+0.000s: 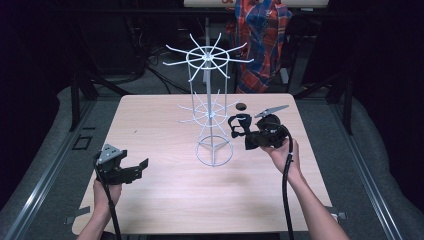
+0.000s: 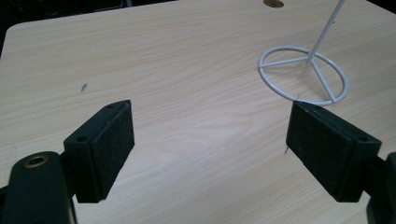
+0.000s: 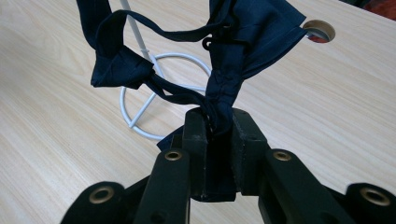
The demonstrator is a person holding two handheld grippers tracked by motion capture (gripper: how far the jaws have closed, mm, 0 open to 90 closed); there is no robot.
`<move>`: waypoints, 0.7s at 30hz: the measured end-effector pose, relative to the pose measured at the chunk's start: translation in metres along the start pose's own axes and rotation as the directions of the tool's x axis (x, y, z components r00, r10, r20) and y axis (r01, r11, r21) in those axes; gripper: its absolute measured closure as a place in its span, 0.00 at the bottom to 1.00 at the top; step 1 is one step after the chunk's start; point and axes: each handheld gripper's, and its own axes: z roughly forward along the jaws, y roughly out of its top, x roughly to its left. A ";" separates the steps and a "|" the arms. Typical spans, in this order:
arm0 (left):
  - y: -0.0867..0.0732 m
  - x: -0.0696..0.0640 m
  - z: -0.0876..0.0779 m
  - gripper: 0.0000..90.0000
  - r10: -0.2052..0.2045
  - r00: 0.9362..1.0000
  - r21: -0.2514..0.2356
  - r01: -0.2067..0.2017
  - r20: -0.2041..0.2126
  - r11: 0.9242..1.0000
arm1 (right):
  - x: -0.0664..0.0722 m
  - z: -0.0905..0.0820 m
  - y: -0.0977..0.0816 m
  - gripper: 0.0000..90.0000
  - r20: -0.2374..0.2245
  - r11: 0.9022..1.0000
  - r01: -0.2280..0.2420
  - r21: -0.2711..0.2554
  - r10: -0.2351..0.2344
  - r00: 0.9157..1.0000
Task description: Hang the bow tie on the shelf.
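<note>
The right tongs (image 3: 218,135) are clamped on a dark navy cloth item with straps (image 3: 224,56), holding it up just beside the white wire rack (image 1: 209,110), near its lower ring of spokes. The left tongs (image 2: 210,144) stand wide open with nothing between them, well apart from the rack, above the bare wooden desk (image 1: 165,195). A plaid garment (image 1: 261,40) hangs behind the rack in the dark room.

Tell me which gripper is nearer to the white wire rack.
Right. The right gripper, shut on a dark blue fabric item, is just beside the white wire rack's lower tier. The left gripper, open, sits farther off toward the table's near left.
</note>
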 end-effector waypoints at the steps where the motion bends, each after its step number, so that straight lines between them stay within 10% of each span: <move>1: 0.000 0.000 0.000 0.17 0.002 1.000 0.000 -0.002 -0.001 1.000 | 0.000 0.001 0.000 0.86 0.004 1.000 -0.001 -0.004 0.001 1.000; 21: 0.000 0.000 0.000 0.17 0.001 1.000 0.000 -0.001 -0.001 1.000 | 0.003 0.014 0.006 0.86 0.009 1.000 -0.019 -0.020 0.019 1.000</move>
